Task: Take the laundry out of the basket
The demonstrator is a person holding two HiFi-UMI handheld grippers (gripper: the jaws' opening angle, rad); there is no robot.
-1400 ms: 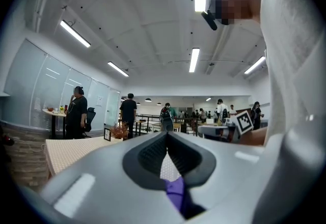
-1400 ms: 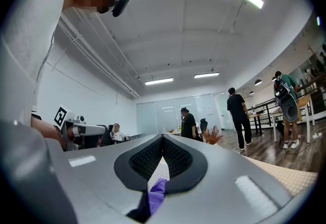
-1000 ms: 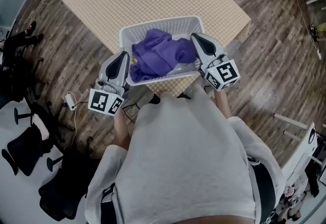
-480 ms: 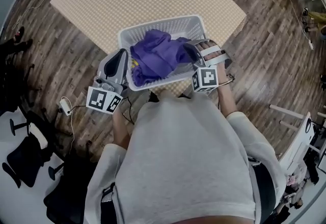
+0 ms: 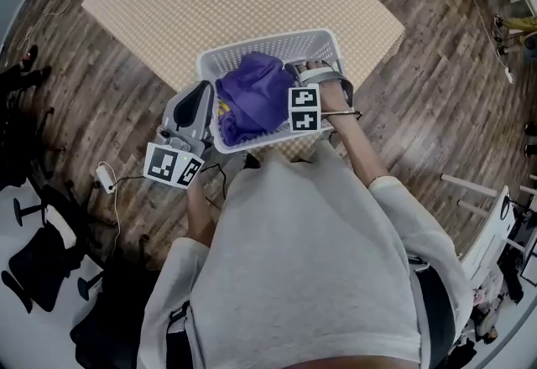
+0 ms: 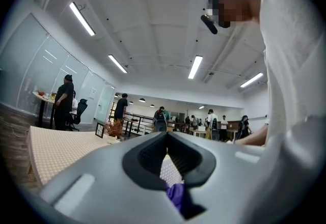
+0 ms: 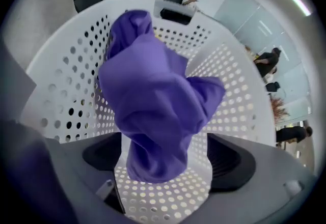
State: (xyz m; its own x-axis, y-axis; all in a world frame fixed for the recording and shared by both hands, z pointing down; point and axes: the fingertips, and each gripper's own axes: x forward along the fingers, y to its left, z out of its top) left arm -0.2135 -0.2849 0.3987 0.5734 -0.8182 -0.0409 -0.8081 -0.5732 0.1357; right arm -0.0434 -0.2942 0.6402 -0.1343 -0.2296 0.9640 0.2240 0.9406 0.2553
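Head view shows one white basket [image 5: 277, 44] holding one purple garment [image 5: 252, 92].

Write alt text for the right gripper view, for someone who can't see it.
The right gripper, its jaws wide and just now opening, straddles a crumpled purple garment without pinching it. The garment lies in a white perforated basket whose walls fill most of the view.

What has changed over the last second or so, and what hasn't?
The right gripper has come off the right rim of the basket and tipped down into the basket. Its jaws have just been opening and now straddle the purple garment without pressing on it. The left gripper stays at the left rim, jaws together. The basket and garment sit about where they were.
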